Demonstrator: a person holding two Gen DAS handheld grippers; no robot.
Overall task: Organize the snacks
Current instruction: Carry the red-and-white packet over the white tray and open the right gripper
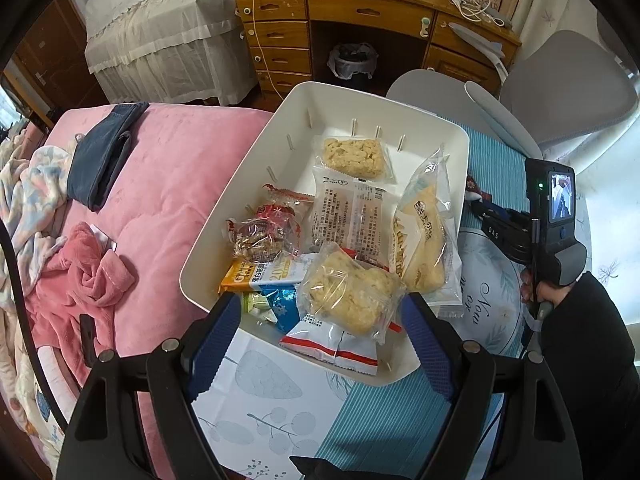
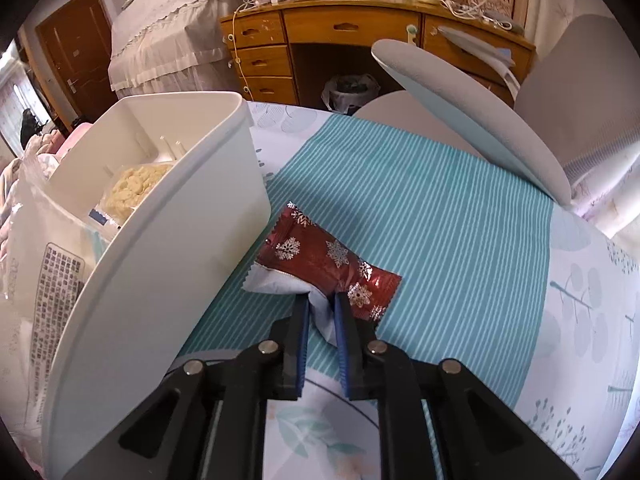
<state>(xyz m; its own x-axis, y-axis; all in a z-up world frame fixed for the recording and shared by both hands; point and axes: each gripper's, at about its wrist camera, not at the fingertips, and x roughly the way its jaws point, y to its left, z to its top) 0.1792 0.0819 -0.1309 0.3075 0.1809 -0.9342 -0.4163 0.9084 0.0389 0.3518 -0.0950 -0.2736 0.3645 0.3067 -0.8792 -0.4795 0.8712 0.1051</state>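
Note:
A white plastic bin [image 1: 460,140] on the table holds several wrapped snacks. A clear-wrapped rice crisp cake [image 1: 352,292] lies on top at the near end, between the fingers of my left gripper [image 1: 320,324], which is open above the bin's near edge. A bread packet [image 1: 426,240] leans on the bin's right wall. My right gripper [image 2: 322,300] is shut on the near edge of a red snowflake-print packet [image 2: 320,254] that lies on the teal striped cloth [image 2: 420,220], just right of the bin [image 2: 160,280].
A grey office chair [image 2: 480,128] stands at the table's far side. A wooden desk [image 1: 360,12] with a trash bin under it is behind. A pink bed [image 1: 160,184] with clothes lies left of the table.

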